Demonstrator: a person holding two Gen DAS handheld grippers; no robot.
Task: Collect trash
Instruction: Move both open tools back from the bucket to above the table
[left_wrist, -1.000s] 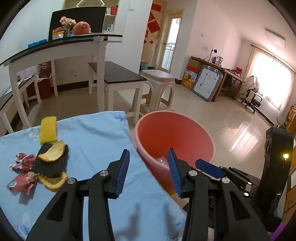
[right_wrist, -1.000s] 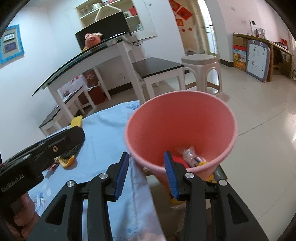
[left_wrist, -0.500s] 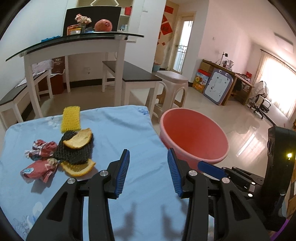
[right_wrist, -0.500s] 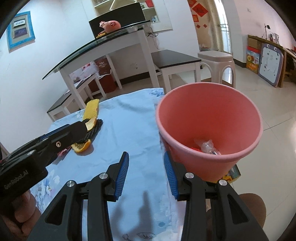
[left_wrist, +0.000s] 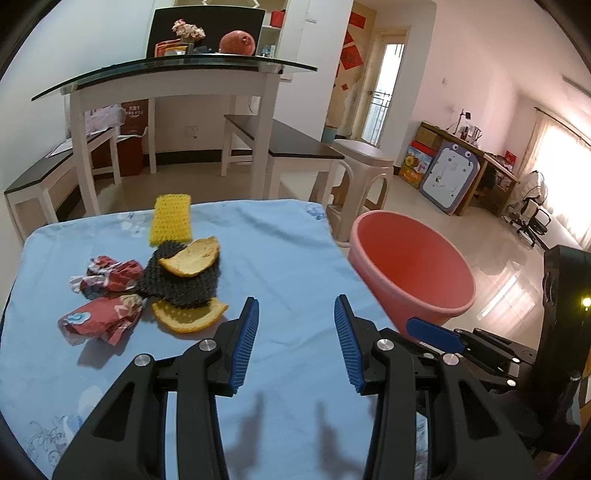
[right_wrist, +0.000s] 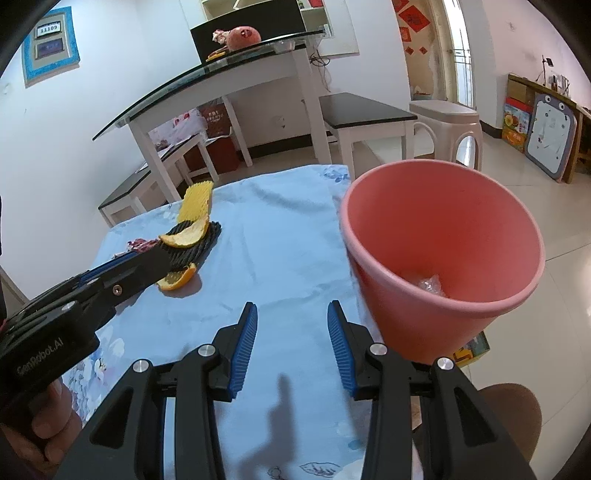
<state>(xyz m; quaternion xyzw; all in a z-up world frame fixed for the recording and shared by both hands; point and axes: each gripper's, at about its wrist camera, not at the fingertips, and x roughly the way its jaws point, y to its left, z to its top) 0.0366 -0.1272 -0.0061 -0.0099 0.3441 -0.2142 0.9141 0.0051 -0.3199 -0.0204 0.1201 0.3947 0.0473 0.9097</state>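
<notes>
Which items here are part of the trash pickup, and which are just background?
Job:
orange peels
red wrappers
yellow sponge
black scrubber
pink bin

Background:
glass-top table
benches
plastic stool
whiteboard toy

On the blue tablecloth (left_wrist: 280, 258):

- Orange peel pieces: two. One (left_wrist: 190, 254) lies on top of the dark net; the other (left_wrist: 188, 317) lies nearer, partly under its near edge.
- Dark knitted net (left_wrist: 184, 284): one.
- Yellow foam net (left_wrist: 170, 218): one, at the far side of the pile.
- Crumpled red wrappers: two, at the left. One (left_wrist: 109, 277) farther, one (left_wrist: 99, 320) nearer.

Beside the table, right:

- Pink bin (left_wrist: 413, 273): one. It contains one clear crumpled plastic piece (right_wrist: 430, 284); any other contents cannot be counted.
</notes>
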